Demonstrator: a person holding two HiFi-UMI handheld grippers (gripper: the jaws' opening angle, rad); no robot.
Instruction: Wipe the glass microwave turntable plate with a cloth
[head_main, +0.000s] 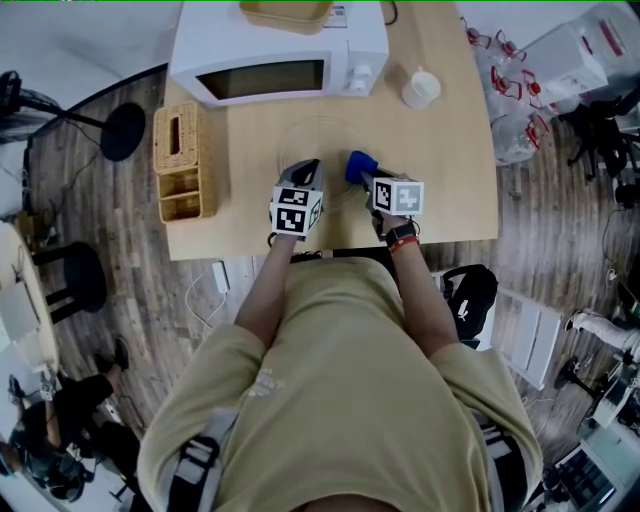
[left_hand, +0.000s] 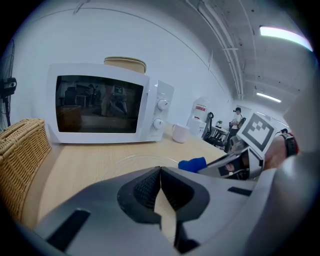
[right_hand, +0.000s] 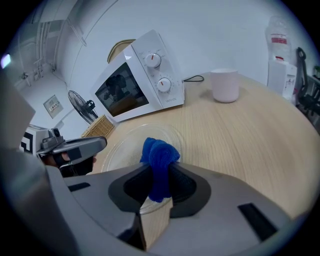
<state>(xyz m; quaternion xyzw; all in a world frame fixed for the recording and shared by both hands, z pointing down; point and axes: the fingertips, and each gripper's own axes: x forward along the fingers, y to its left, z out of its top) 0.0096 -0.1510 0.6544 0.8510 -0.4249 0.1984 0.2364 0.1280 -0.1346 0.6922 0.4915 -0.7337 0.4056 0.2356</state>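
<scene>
Two grippers sit at the near edge of the table, both aimed at the microwave. The glass turntable plate lies flat on the wood between them and the microwave, clear and hard to see.

The right gripper has its jaws pinched on a bunched blue cloth, and the wad sticks out past the tips. The left gripper has its jaws pressed together with nothing between them.

Key relation: the plate is straight ahead of both tips. From the right gripper it lies forward and a bit to the left. The cloth hangs over the plate's near right part. I cannot tell whether it touches the glass.

The left gripper's tip is at the plate's near left rim, either over it or just beside it. Contact is unclear there too.

The plate is round, so it has no long axis. The wipe can run any way across it.

The right gripper is the one nearer the work, since it holds the cloth. My guess is the next move is a short push forward and left, toward the plate's middle. The left gripper looks placed to steady the rim.

A white mug stands well to the right, and a wicker basket well to the left. Both are clear of the plate.
</scene>
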